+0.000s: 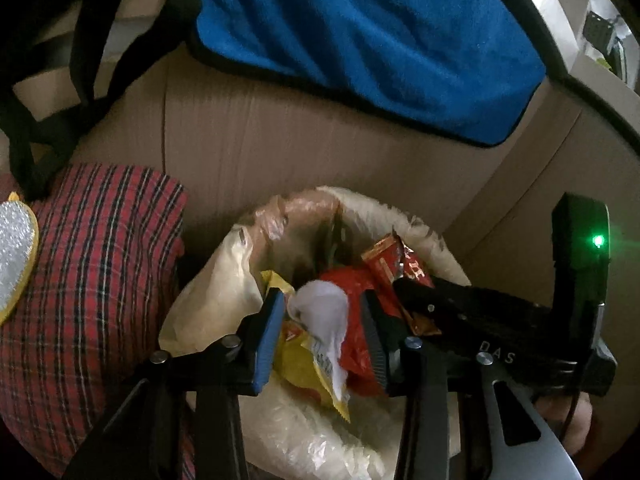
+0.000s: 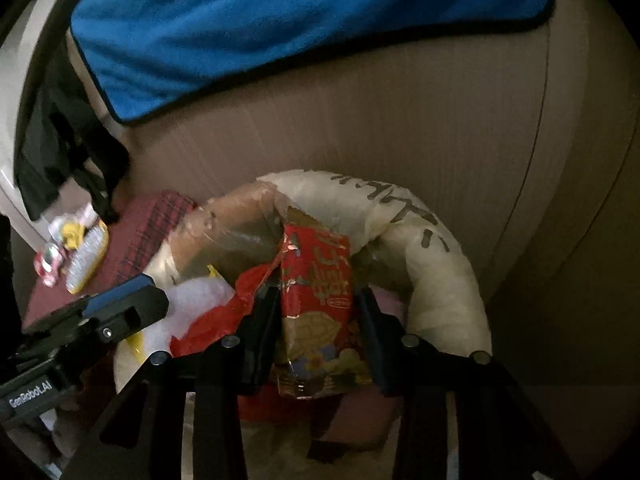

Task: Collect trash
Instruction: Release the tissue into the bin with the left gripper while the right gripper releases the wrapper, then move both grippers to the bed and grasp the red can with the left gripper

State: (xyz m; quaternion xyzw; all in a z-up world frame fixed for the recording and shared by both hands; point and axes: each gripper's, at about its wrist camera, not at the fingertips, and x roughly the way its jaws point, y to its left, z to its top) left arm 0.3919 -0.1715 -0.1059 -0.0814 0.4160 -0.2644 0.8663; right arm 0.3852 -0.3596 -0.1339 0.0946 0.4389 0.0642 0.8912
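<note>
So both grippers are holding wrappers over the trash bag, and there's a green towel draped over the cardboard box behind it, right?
Not quite: the towel is blue, not green, as the left wrist view shows. The rest holds: both grippers hold wrappers over the trash bag, with the cardboard box behind it.

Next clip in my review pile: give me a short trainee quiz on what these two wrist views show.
1. True or false: the blue towel lies inside the white sack.
2. What sits between the fingers of the right gripper? A) a red snack packet B) a glass bottle C) a spoon
3. In the left wrist view, on which side of the white sack is the red plaid cloth?

Key:
1. False: the blue towel hangs over the cardboard wall above the sack.
2. A
3. Left
</note>
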